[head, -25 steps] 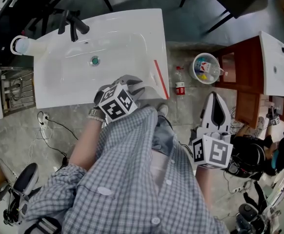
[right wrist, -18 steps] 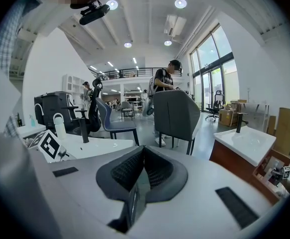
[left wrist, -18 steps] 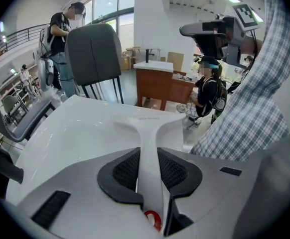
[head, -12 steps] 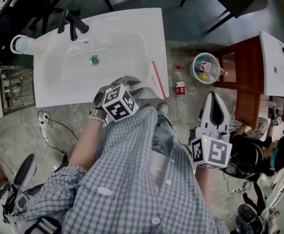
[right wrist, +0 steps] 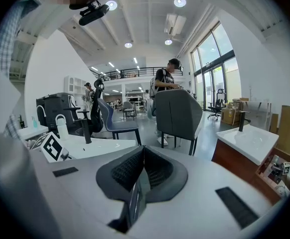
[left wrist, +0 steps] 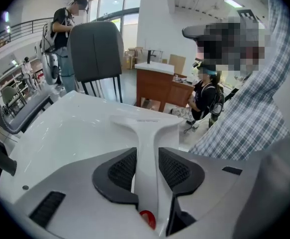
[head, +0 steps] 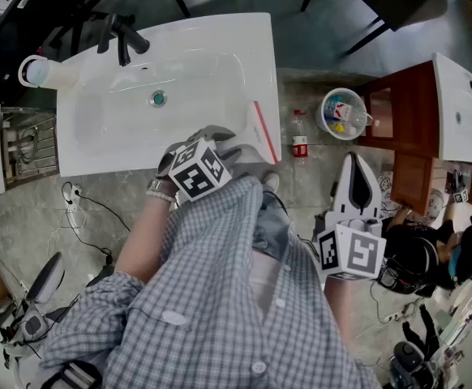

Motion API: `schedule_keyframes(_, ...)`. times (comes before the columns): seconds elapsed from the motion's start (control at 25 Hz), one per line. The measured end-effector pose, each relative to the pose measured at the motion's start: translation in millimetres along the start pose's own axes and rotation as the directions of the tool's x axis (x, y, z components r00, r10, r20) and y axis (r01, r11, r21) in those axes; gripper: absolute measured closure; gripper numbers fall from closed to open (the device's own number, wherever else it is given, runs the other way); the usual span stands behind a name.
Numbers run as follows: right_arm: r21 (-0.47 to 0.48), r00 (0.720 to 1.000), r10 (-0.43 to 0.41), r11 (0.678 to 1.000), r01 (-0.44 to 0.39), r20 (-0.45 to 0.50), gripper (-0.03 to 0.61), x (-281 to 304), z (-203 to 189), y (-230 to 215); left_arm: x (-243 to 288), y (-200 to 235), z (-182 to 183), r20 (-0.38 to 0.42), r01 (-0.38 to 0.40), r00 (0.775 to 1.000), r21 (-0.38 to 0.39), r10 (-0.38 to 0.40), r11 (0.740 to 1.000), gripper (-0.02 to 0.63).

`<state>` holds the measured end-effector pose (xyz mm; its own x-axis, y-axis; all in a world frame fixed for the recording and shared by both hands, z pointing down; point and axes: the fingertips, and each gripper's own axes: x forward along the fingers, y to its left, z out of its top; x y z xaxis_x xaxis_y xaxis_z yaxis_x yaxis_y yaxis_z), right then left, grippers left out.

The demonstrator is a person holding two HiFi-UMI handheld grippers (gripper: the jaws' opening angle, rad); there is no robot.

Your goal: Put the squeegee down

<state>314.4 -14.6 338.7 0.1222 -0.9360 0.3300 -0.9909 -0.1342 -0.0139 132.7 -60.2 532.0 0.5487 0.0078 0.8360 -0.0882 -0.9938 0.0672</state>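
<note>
**Item 1, squeegee** (head: 262,133). White body, red blade edge. Lies on the white sink top (head: 139,148) at its 3 o'clock rim, blade along that edge, about 4 o'clock from the drain (head: 158,98). In the left gripper view its handle runs back toward 6 o'clock, between the jaws, and its wide head appears to rest on the surface.

**Item 2, left gripper** (left wrist: 147,153). Pointed steeply down over the sink top's 5 o'clock corner. Its jaws have just been opening, with the squeegee handle between them. The pads (left wrist: 122,169) stand close on either side and appear to have let go of it.

**Item 3, right gripper** (right wrist: 143,154). Held out at 3 o'clock of the person, well apart from the sink. Jaws together, nothing in them.

**Item 4, surroundings.** Faucet (head: 122,39) at 11 o'clock of the basin. A bottle (head: 299,138) and a bucket (head: 341,113) stand on the floor at 3 o'clock of the squeegee.

**Step in hand (judged):** the release. The squeegee seems set down and the grip is loosening.

**Next move (judged):** widen the jaws enough to clear the handle, then draw the left gripper straight back toward 6 o'clock. It should not drag the handle, since the squeegee sits near the rim and could slide off.
</note>
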Motion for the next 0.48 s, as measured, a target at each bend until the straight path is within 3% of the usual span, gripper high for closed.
schedule_keyframes(0.48,-0.013,0.999,0.053,0.999,-0.053,0.007,0.569,7,5,10,-27,7,22,0.063,-0.031,0.998,-0.010,0.032,0.999,0.448)
